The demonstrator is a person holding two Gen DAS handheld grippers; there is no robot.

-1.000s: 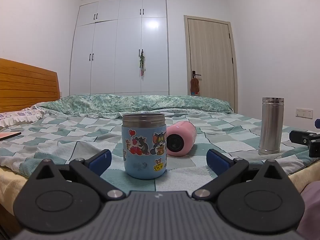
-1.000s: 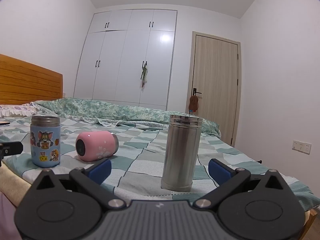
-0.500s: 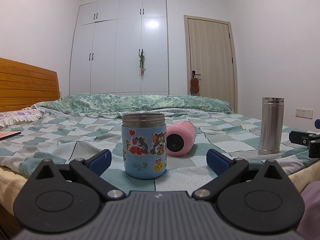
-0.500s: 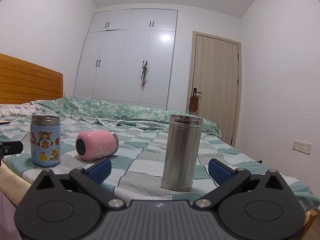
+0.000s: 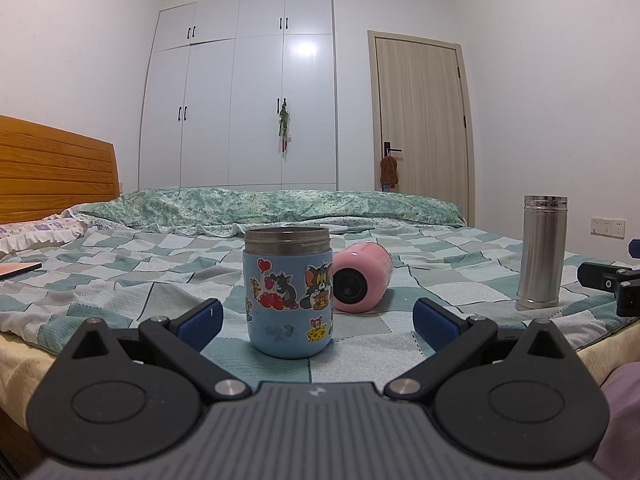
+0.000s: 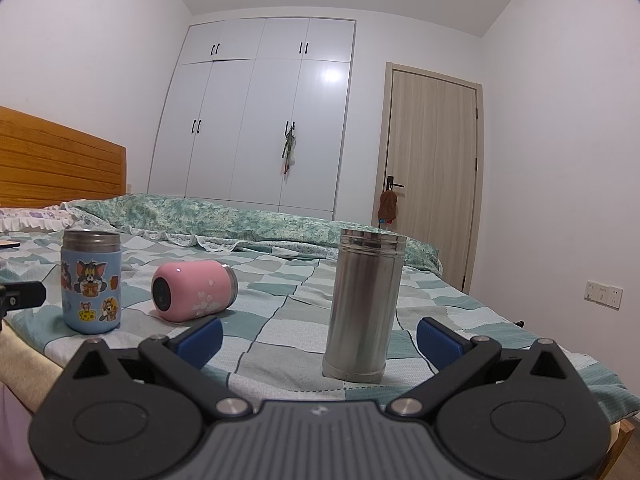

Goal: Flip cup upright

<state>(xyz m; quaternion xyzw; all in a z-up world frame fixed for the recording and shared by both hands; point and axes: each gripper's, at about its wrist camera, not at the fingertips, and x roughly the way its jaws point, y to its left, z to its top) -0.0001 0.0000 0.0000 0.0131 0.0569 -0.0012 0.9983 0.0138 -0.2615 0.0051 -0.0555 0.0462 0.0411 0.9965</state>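
Observation:
A pink cup (image 5: 362,278) lies on its side on the checked bedspread, its base turned toward me; it also shows in the right wrist view (image 6: 194,291). A blue cartoon-sticker cup (image 5: 289,296) stands upright just ahead of my open, empty left gripper (image 5: 316,318); it shows at the left in the right wrist view (image 6: 91,282). A steel flask (image 6: 365,304) stands upright just ahead of my open, empty right gripper (image 6: 318,338); it shows at the right in the left wrist view (image 5: 542,251).
The bed's near edge (image 5: 24,354) runs under both grippers. A green quilt (image 5: 260,208) is bunched along the far side. A wooden headboard (image 5: 52,168) stands at the left. The right gripper's tip (image 5: 610,280) shows at the right edge of the left wrist view.

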